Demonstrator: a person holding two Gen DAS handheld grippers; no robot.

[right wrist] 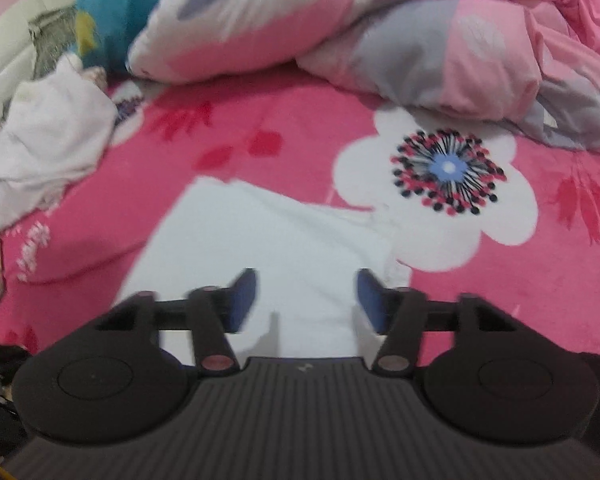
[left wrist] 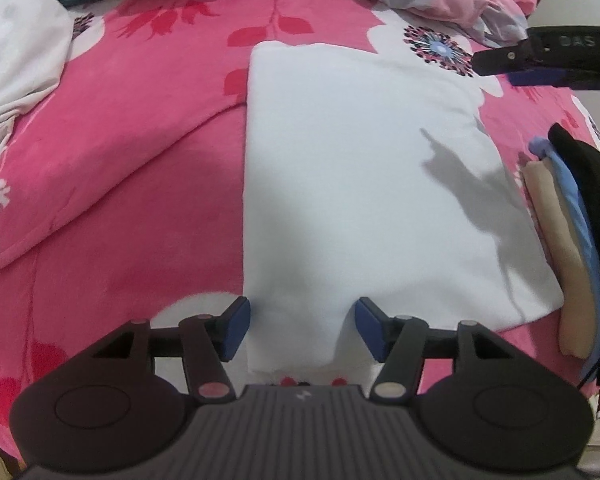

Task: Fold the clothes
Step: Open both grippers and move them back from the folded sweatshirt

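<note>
We see the white folded garment (left wrist: 364,184) lying flat as a long rectangle on the pink flowered blanket (left wrist: 148,128) that covers the bed, its near end reaching toward six o'clock in the left wrist view and its far edge toward twelve. Our left tongs (left wrist: 302,328) stand spread wide at that near end, the blue pads (left wrist: 236,326) on either side of a narrow white tab of cloth without touching it. In the right wrist view, the same garment (right wrist: 260,248) runs from six toward eleven o'clock, and our right tongs (right wrist: 306,300) are also spread apart, above its near corner; the picture is blurred, so we cannot tell whether they touch the cloth. From the left view, the right tongs (left wrist: 496,64) reach in at two o'clock, beyond the garment's far corner. At three o'clock, just beside the garment, sits a stack of folded clothes (left wrist: 580,248) in beige, blue and black. A crumpled white cloth (left wrist: 16,68) lies at ten o'clock, and pink pillows (right wrist: 340,28) at twelve.
</note>
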